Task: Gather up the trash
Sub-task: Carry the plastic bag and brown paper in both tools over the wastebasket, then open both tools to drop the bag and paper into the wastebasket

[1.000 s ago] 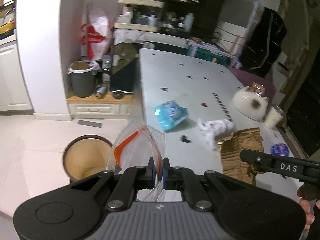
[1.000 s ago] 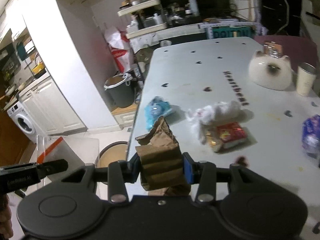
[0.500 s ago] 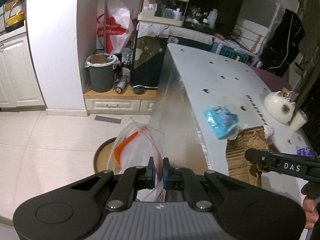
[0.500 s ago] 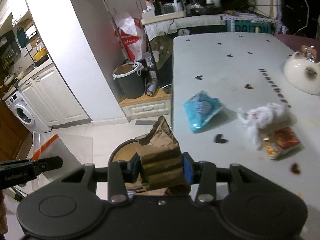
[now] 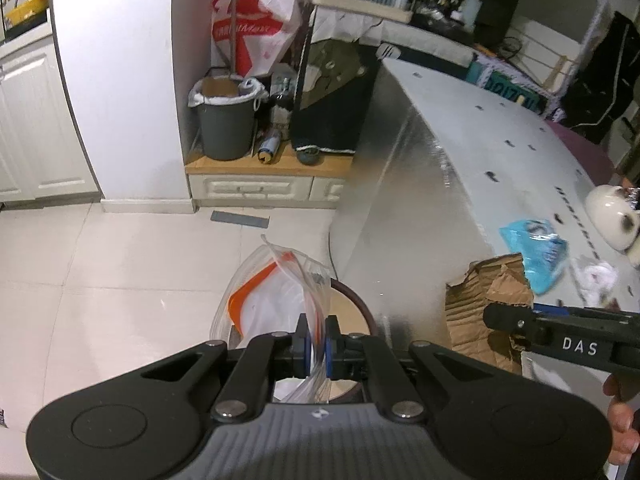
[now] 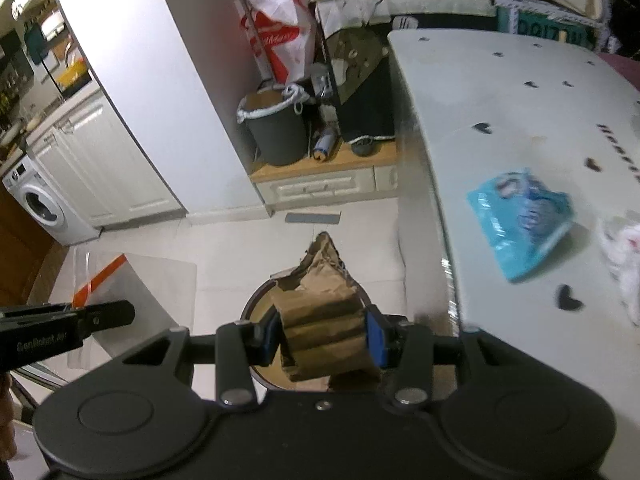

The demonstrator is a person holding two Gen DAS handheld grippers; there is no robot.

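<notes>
My left gripper (image 5: 316,338) is shut on a clear zip bag (image 5: 272,288) with an orange strip, held above a round brown-rimmed bin (image 5: 352,312) on the floor. My right gripper (image 6: 324,334) is shut on a crumpled brown paper bag (image 6: 320,304), held over the same bin (image 6: 260,312). The paper bag (image 5: 488,304) and the right gripper also show at the right of the left wrist view. The zip bag (image 6: 132,280) shows at the left of the right wrist view. A blue wrapper (image 6: 520,220) and white crumpled tissue (image 6: 620,256) lie on the white table (image 6: 500,92).
A grey lined bucket (image 5: 226,120) stands on a low wooden shelf by the white wall. A red and white plastic bag (image 5: 252,28) hangs behind it. A white cat-shaped pot (image 5: 612,216) sits on the table. A washing machine (image 6: 40,204) stands at the far left.
Both grippers have swung left off the table with their bags and now hang over the floor bin beside the table's edge. Neither grip has changed.
</notes>
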